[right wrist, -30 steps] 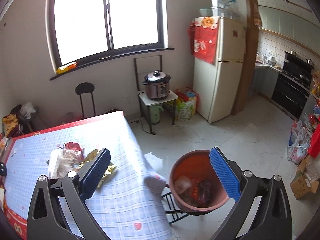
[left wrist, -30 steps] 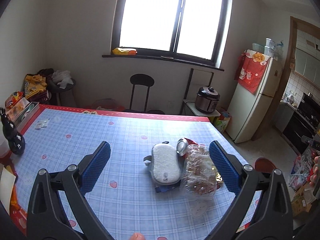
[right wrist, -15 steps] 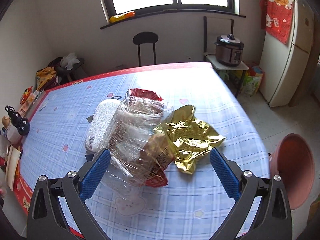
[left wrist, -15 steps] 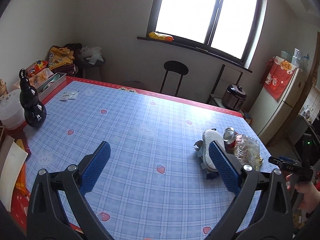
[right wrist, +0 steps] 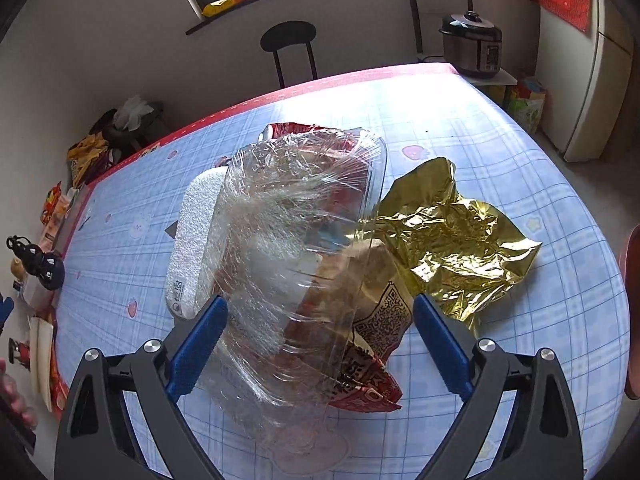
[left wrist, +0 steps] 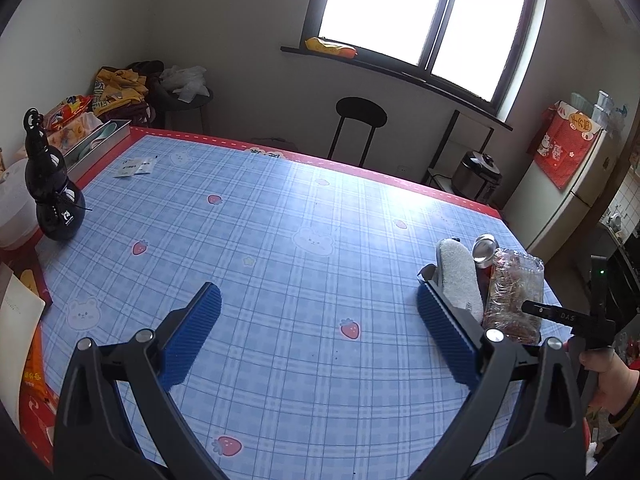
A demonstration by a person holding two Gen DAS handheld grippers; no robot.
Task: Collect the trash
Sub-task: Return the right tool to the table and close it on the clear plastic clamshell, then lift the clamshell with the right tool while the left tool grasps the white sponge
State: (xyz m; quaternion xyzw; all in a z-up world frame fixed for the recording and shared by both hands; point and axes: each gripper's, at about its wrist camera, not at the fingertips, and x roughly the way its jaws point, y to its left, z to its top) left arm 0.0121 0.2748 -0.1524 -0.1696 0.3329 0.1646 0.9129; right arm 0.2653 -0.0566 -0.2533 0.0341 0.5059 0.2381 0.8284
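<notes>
Both hand-held grippers wide, right hand-held gripper [right wrist: 316,344] straddling plastic wrap [right wrist: 288,240], possibly touching, gold foil [right wrist: 452,240] beside.

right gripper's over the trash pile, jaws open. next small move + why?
Probably ease the right gripper a little further forward and down, then close on the clear plastic container. Its jaws are open on either side of the container's near end, but nothing is pinched yet. The gold foil wrapper lies off to the right, outside the jaws. The left gripper is open over bare tablecloth.
</notes>
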